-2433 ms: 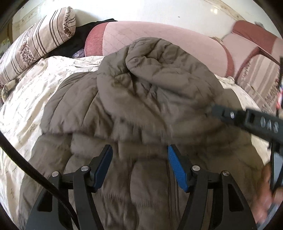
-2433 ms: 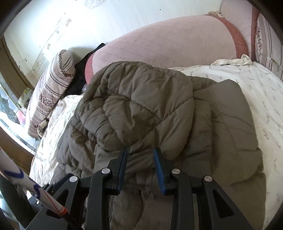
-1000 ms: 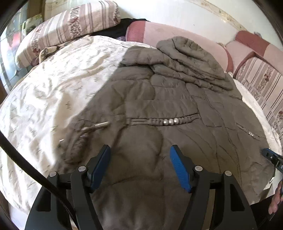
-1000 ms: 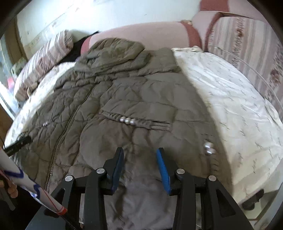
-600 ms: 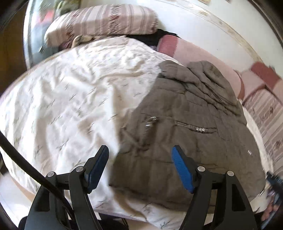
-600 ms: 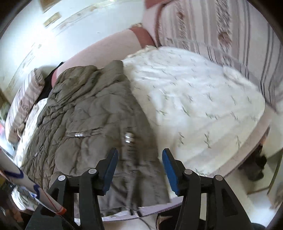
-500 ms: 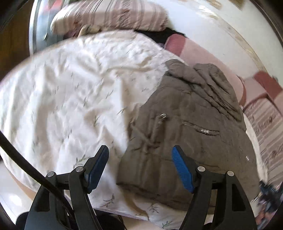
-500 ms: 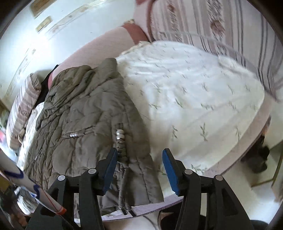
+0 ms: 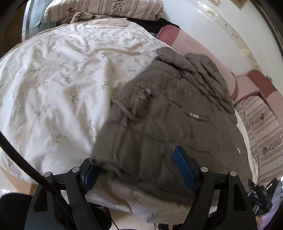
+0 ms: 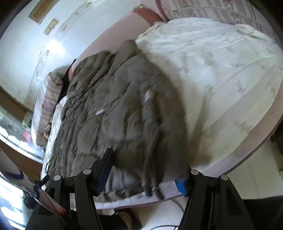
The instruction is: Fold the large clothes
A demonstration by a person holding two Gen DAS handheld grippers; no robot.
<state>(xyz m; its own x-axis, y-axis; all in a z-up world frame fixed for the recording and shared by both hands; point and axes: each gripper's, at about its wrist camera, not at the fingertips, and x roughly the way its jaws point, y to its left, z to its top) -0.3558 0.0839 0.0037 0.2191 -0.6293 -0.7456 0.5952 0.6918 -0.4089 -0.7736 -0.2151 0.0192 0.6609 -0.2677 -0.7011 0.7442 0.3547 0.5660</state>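
An olive-brown quilted coat [image 9: 168, 123] lies spread flat on a bed, its hood toward the headboard. In the left wrist view my left gripper [image 9: 138, 169] straddles the coat's near left hem corner. Its jaws are opening, and the blue pads [image 9: 184, 168] stand apart from the cloth between them. The right wrist view is blurred. There the coat [image 10: 109, 109] shows its near right hem corner between the opening jaws of my right gripper [image 10: 143, 177], which does not clamp it. The right gripper [image 9: 261, 192] also shows at the lower right of the left wrist view.
A white leaf-print sheet [image 9: 53, 79] covers the bed and ends at its near edge just under both grippers, with floor below. A striped pillow [image 9: 106, 7] and a pink headboard [image 9: 194, 46] lie at the far end, and striped cushions [image 9: 261, 127] at the right side.
The coat, bunched up earlier, now lies flat. Both grippers have swung outward and down to its two near hem corners, rolling as they went. Their jaws stand wider.
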